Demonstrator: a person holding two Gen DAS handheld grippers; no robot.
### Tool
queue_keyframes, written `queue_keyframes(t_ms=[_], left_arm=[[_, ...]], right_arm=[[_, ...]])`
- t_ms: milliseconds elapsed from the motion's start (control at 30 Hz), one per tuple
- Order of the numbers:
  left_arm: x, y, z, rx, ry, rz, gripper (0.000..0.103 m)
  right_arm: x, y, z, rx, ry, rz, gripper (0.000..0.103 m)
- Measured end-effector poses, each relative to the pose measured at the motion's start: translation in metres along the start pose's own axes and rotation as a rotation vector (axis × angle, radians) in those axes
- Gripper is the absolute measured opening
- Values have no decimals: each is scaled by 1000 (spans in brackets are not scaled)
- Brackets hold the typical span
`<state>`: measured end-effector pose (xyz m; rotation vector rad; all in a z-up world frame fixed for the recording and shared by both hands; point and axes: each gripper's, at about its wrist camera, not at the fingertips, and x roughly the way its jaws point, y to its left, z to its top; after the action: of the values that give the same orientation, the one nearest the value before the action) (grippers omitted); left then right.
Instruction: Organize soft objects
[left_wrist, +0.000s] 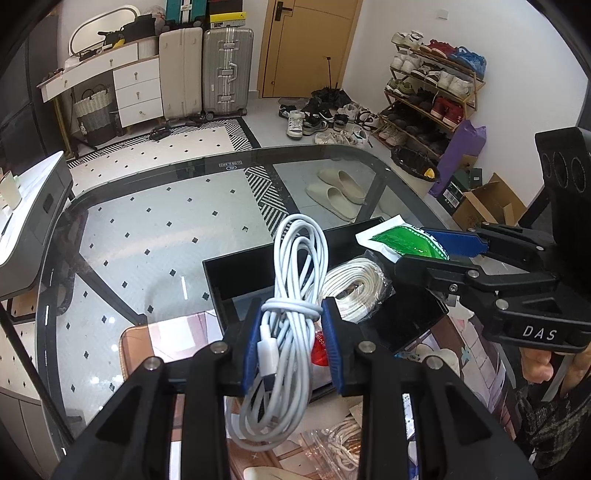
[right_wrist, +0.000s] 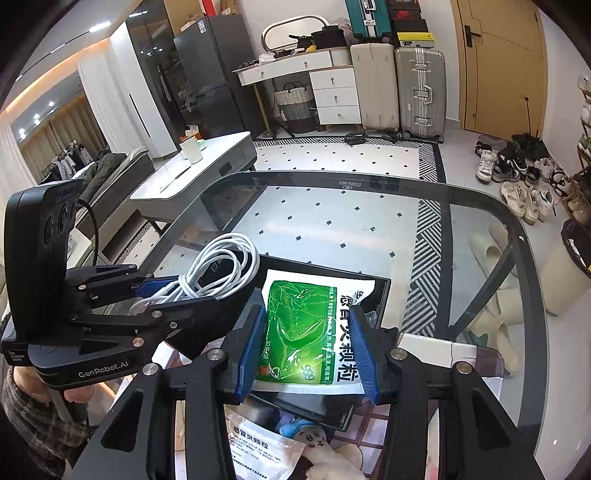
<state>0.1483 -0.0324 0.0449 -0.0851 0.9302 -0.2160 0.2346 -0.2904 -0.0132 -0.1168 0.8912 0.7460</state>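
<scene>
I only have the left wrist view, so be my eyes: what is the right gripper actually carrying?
Observer: The right gripper is shut on a green and white packet with printed characters, its pads pressing both side edges.
Operator: Is that packet over the black tray?
Observer: Yes, in the right wrist view it hangs above the black tray, whose far right corner shows just behind it.
Operator: Anything left on the mat that I cannot see?
Observer: A second white packet with printed text lies on the mat below the right gripper, beside a pale plush toy.
Operator: And my cable?
Observer: From the right side, the left gripper is clamped on the white cable, its loops sticking out beyond the fingertips.
</scene>
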Motion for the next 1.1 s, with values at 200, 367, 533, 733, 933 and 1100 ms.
queue_keyframes(t_ms=[200, 367, 533, 733, 933, 1100], left_arm=[[11, 2, 0, -11, 20, -12, 29], [19, 2, 1, -17, 36, -22, 29], [23, 0, 2, -19, 49, -28, 29], [27, 3, 3, -29, 64, -33, 29], [24, 4, 2, -42, 59, -34, 35], [18, 3, -1, -38, 47, -27, 52]], right_arm=[[17, -7, 2, 9, 17, 3, 46], [28, -10, 2, 19, 29, 9, 46], [37, -12, 0, 20, 41, 11, 46], [42, -10, 0, 29, 52, 21, 46], [44, -15, -3, 51, 69, 42, 49], [39, -15, -6, 45, 68, 35, 52]])
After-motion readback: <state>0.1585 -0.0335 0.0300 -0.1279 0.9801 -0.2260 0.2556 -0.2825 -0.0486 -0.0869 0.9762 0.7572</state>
